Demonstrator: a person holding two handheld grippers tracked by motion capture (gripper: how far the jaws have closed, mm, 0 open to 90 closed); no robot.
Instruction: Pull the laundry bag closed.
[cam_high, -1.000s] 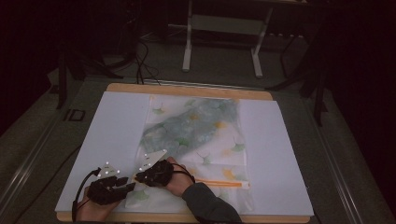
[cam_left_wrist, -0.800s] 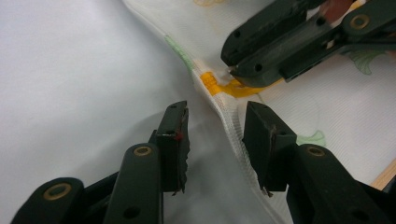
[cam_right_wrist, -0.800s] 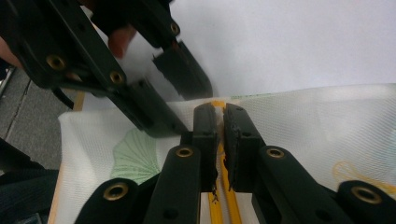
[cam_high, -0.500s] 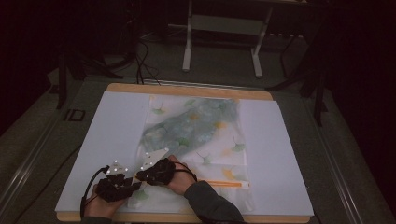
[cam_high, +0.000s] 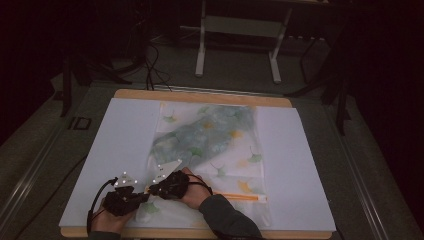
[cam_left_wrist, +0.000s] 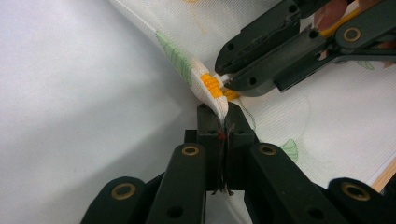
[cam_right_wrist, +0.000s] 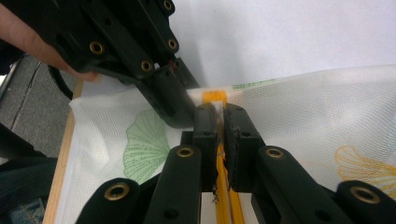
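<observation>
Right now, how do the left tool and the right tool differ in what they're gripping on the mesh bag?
The left tool pinches the bag's fabric edge beside the end of the orange zipper; the right tool is shut at the zipper itself, on the white pull.
In the high view, the left tool is nearer the table's front edge, the right tool farther in.
Both are shut on the mesh bag, almost touching.

The room is dim, its far reaches at 12 o'clock sunk in near black, with light falling mainly on the surface (cam_high: 125, 130), a pale sheet over a wooden board whose edge shows along the far and near sides. Beyond it at 12 o'clock stands a white metal frame (cam_high: 239, 40) on two legs, on a grey floor (cam_high: 240, 75). Dark cables (cam_high: 150, 65) trail across the floor at 11 o'clock.
</observation>
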